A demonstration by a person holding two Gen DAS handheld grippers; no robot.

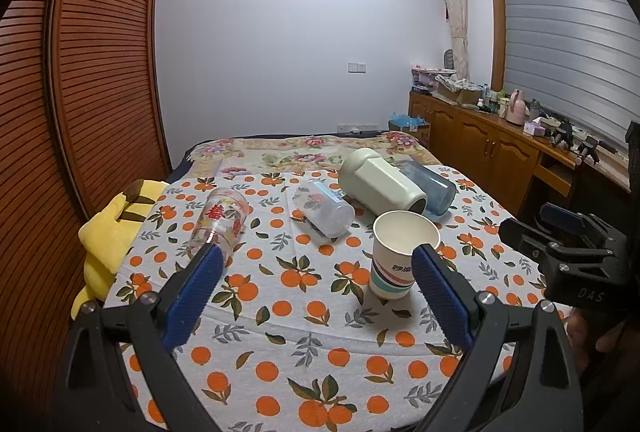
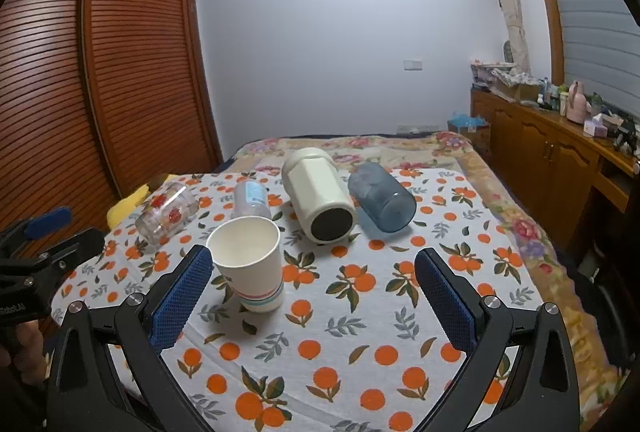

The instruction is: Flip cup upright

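Note:
A striped paper cup [image 1: 400, 256] stands upright on the orange-print cloth; it also shows in the right wrist view [image 2: 252, 264]. Four cups lie on their sides behind it: a clear glass with red print [image 1: 218, 224] [image 2: 166, 211], a clear plastic cup [image 1: 324, 207] [image 2: 250, 197], a cream cup [image 1: 380, 183] [image 2: 318, 195], and a blue translucent cup [image 1: 434, 187] [image 2: 380, 197]. My left gripper [image 1: 316, 268] is open and empty, in front of the cups. My right gripper [image 2: 314, 272] is open and empty; the paper cup stands just inside its left finger [image 2: 184, 296].
The cloth [image 1: 304, 344] covers a table in front of a bed with a floral blanket [image 1: 304, 147]. A yellow plush [image 1: 108, 232] lies at the left edge. A louvred wardrobe [image 1: 80, 71] stands left, a cluttered wooden cabinet [image 1: 492, 139] right.

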